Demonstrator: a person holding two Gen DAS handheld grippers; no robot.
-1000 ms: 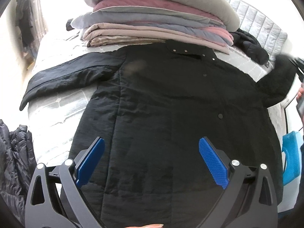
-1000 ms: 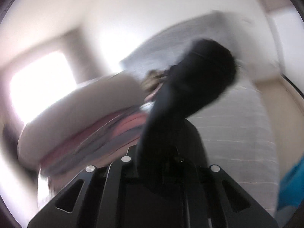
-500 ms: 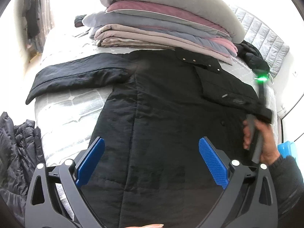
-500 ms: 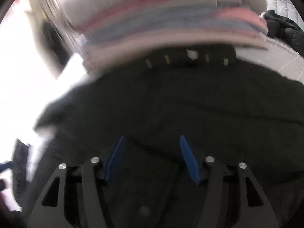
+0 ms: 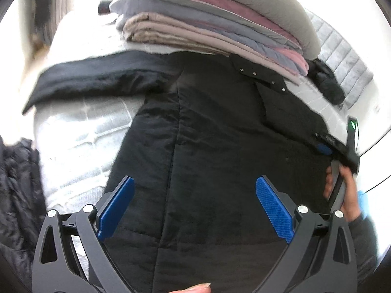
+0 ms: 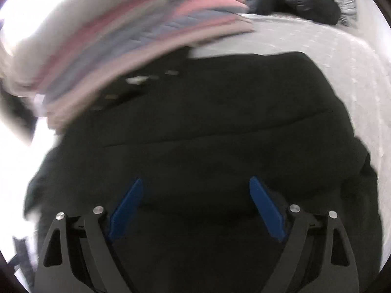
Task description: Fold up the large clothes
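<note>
Black quilted nylon fills most of what I see: the coat (image 5: 207, 146) lies spread front-up on the pale quilted bed (image 5: 80, 131), its collar end touching the foot of a stack of folded blankets (image 5: 220, 24). One sleeve (image 6: 244, 102) is already laid across the chest, and my right gripper (image 6: 195, 207) hangs just above it; its jaws have just been opening and now stand wide apart with nothing pinched between the blue pads, only fabric lying below them. My right hand (image 5: 342, 190) shows at the coat's edge in the left view, wrapped around that tool's handle. The other sleeve (image 5: 97, 78) stretches straight out over the bedding, not yet folded in. My left gripper (image 5: 195, 210) hovers over the lower body of the coat, jaws spread, holding nothing. So I judge the fold is at an early stage: one sleeve in, one sleeve to bring across, then the long body to double up toward the collar. Another dark jacket (image 6: 305, 2) lies bunched farther up the bed, and a black puffer (image 5: 17, 183) hangs off the side, which may be waiting their turn.
</note>
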